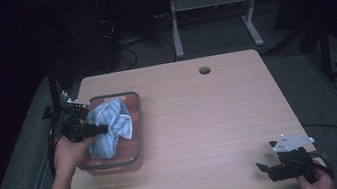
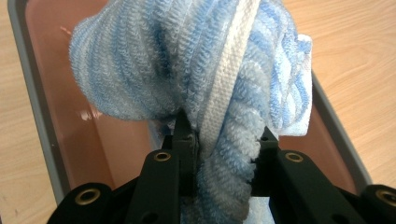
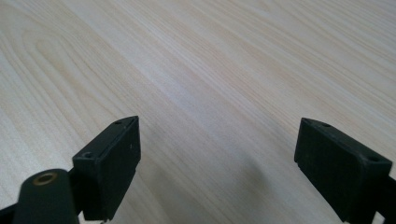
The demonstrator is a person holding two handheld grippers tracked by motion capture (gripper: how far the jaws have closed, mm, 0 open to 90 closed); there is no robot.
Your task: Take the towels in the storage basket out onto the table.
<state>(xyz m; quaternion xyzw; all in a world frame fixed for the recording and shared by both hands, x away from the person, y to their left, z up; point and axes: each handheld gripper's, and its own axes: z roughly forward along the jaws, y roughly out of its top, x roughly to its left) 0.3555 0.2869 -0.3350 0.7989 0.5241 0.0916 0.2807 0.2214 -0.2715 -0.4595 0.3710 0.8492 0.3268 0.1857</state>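
- High view looks down on a light wooden desk (image 1: pixel 200 120) in a dark room, with my forearms coming in from the bottom edge.
- My left gripper (image 1: pixel 92 130) sits at the left side of the desk, over a shallow pinkish bin (image 1: pixel 137 129) with a grey rim.
- A blue and white striped towel (image 1: pixel 111 128) is bunched up in that bin, rising above its rim.
- My left hand (image 1: pixel 67 155) wraps the gripper's handle just outside the bin's left wall.
- Left gripper view shows my two black fingers (image 2: pixel 184 140) closed tight on a thick fold of the towel (image 2: pixel 187 70), the terry cloth squeezed between them.
- The rest of the towel bulges up and away from the fingers, and the bin's pink floor (image 2: pixel 107 140) and grey rim show on both sides.
- My right gripper (image 1: pixel 268 169) rests at the near right corner of the desk, well apart from the bin, with its grey three-cornered plate on top.
- My right hand (image 1: pixel 316 183) holds it from the bottom edge.
- Right gripper view shows my right fingers (image 3: pixel 112 163) spread wide apart with nothing between them, just bare wood grain (image 3: pixel 210 70) below.
- A round cable hole (image 1: pixel 205 70) sits near the desk's far edge.
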